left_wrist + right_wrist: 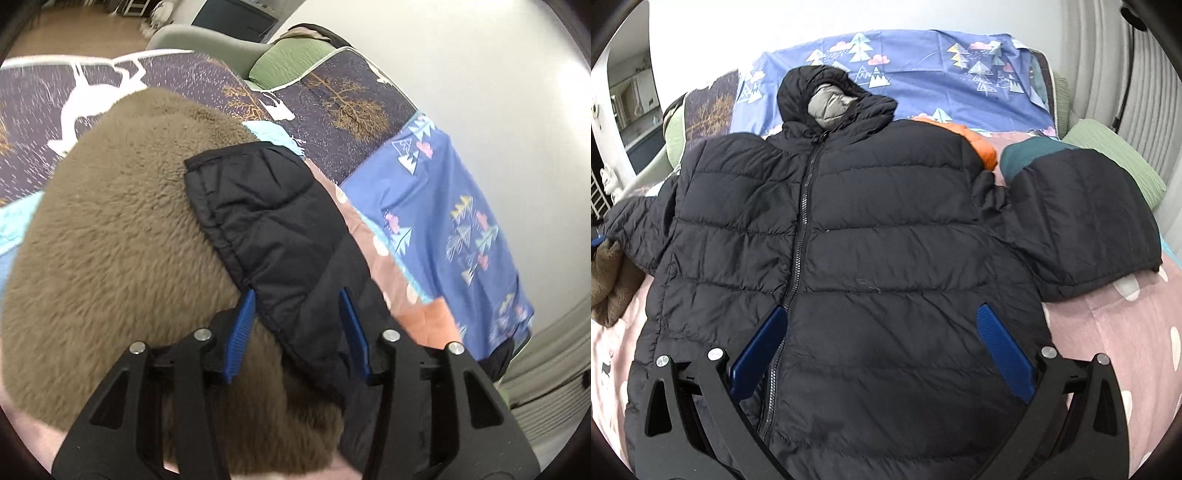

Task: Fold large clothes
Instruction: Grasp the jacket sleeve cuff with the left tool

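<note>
The jacket [849, 240] lies flat, zipper running away from the wide-open right gripper [882, 332] above its hem, while the half-open left gripper [297, 325] straddles its sleeve [280, 236] unclamped.

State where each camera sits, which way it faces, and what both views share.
Left wrist: on the left hand-held gripper, angled down at a black sleeve lying on a brown fleece; only its own blue-padded fingers show, the sleeve edge between them.
Right wrist: on the right hand-held gripper, angled down over the black puffer jacket toward the hood; open fingers show.
Shared: jacket, fleece, blue tree-print sheet.
</note>
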